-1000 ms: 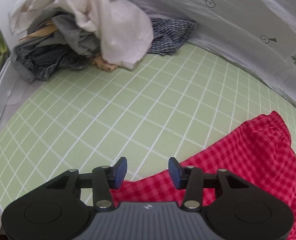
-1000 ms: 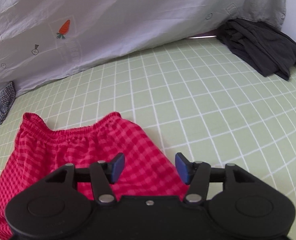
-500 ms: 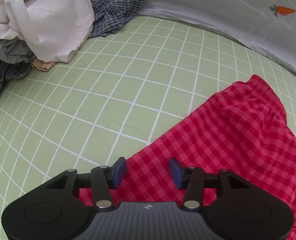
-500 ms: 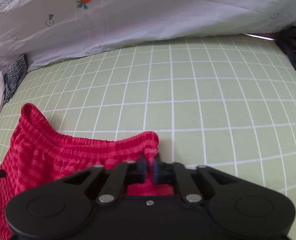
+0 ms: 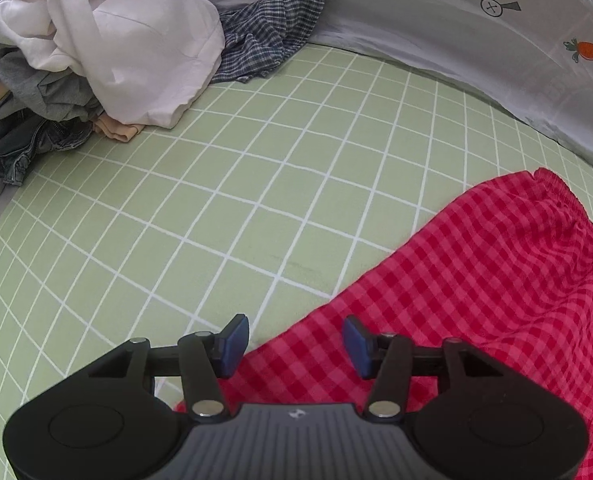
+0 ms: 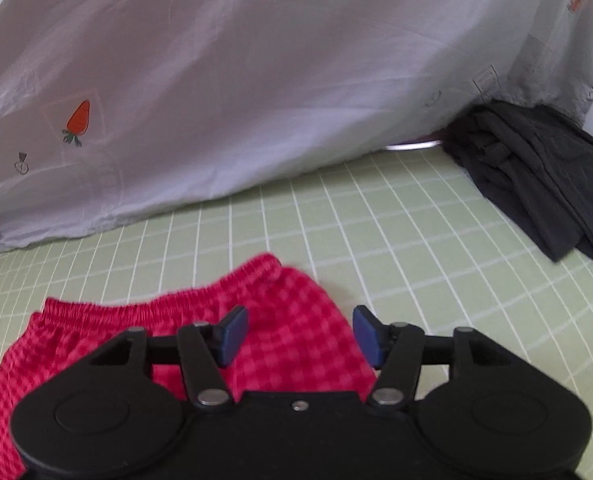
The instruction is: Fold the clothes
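A: Where are the shorts [image 5: 476, 280] found?

B: They are spread on the green mat [image 5: 256, 200], waistband toward the grey sheet [image 6: 256, 80]. The left gripper [image 5: 294, 340] is held over their near left edge and the right gripper [image 6: 298, 334] over the right side. Both are spread wide, and nothing is gripped.

A: What could be spoiled from here?

B: If only the top layer is pinched, the lower layer would likely be left behind and a skewed fold made. The elastic waistband is already bunched, so wrinkles could be trapped inside.

A: Anything else?

B: The laundry pile [image 5: 96, 60] and the dark garment [image 6: 544, 184] lie well apart from the shorts, so snagging is thought unlikely. Uneven lifting by the two grippers could drag the cloth sideways across the mat.
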Motion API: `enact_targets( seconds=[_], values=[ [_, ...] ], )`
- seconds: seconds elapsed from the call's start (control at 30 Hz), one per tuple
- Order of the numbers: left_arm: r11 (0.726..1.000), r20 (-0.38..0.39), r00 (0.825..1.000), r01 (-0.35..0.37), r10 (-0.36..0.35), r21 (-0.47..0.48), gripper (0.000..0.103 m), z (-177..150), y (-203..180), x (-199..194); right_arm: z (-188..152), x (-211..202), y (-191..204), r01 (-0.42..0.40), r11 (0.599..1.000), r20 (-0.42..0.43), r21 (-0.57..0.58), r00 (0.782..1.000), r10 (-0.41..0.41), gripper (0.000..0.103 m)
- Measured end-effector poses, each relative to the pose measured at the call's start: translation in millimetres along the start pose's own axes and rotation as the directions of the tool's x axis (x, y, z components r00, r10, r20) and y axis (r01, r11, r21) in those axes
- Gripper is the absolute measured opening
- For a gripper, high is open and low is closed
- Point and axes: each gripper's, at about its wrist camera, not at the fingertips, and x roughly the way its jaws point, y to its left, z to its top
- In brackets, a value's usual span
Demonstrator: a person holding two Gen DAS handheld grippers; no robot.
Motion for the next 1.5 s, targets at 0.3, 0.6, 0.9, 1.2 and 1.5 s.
enact_targets(
  seconds=[0.3, 0.6, 0.9, 1.2, 1.5],
  values=[
    [0.996, 0.037, 0.996, 0.074, -0.076, 0.041, 0.073, -53.4, -3.5, -45.4, -120.6, -74.2, -52.8, 0.091, 0.995, -0.141, 0.045, 0.986, -0.084, 0.066],
    [0.996, 0.063, 0.995, 0.074, -0.078, 0.059, 0.074, -108.1, 2.2, -85.6, -162.4, -104.4, -81.0, 0.095, 0.991, -0.187, 0.095, 0.979, -0.076, 0.049],
    [0.998, 0.050, 0.997, 0.054, -0.053, -0.017, 0.074, -154.8, 10.6, -106.3, -175.7, -118.0, -81.3, 0.039, 0.999, -0.192, -0.009, 0.981, -0.040, 0.002],
    [0.998, 0.008, 0.999, 0.042, -0.042, -0.039, 0.074, -193.9, 26.8, -115.3, -181.3, -141.6, -102.7, 0.091, 0.996, -0.173, -0.006, 0.981, -0.090, 0.031],
    [0.999, 0.016, 0.999, 0.030, -0.030, -0.042, 0.074, -173.3, 60.6, -107.6, -180.3, -150.7, -64.2, 0.092, 0.996, -0.111, 0.001, 0.990, -0.091, 0.089]
  ],
)
